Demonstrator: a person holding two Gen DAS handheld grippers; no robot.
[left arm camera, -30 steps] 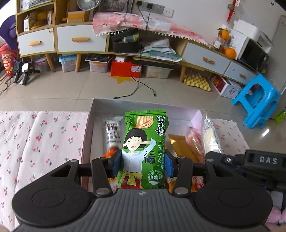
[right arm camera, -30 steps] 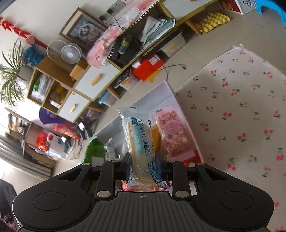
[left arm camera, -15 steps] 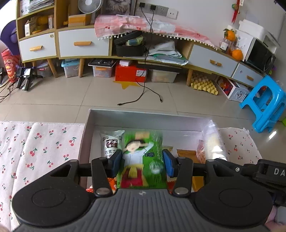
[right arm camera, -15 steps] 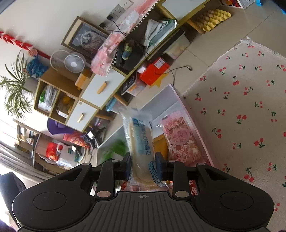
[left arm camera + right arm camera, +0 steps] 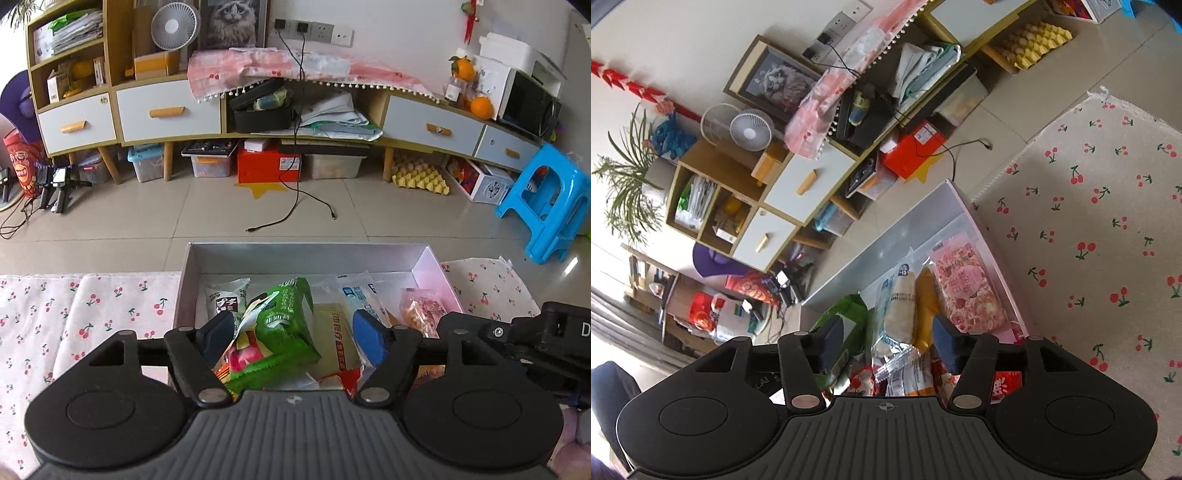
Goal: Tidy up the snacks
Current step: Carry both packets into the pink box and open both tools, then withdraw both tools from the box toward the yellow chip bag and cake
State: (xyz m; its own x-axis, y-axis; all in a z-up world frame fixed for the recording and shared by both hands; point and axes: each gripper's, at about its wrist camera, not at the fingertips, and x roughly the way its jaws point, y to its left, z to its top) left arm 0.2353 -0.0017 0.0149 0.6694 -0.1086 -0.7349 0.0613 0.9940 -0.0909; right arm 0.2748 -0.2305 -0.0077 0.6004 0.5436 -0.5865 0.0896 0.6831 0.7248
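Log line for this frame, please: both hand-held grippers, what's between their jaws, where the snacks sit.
left hand-held gripper: jaws opening, green snack bag loose between | right hand-held gripper: jaws opening, bread packet loose between | both snacks in box

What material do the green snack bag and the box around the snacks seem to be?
Green snack bag: likely thin glossy plastic film; it creases and shines. Box: probably stiff cardboard with a matte pale grey inside; its walls are flat, thin and sharp-edged, though plastic cannot be excluded.

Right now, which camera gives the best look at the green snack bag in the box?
The left wrist view. There the green snack bag lies tilted in the box between the opening pads of the left gripper, its print visible. The right wrist view shows only a green edge, mostly hidden behind the right gripper's finger.
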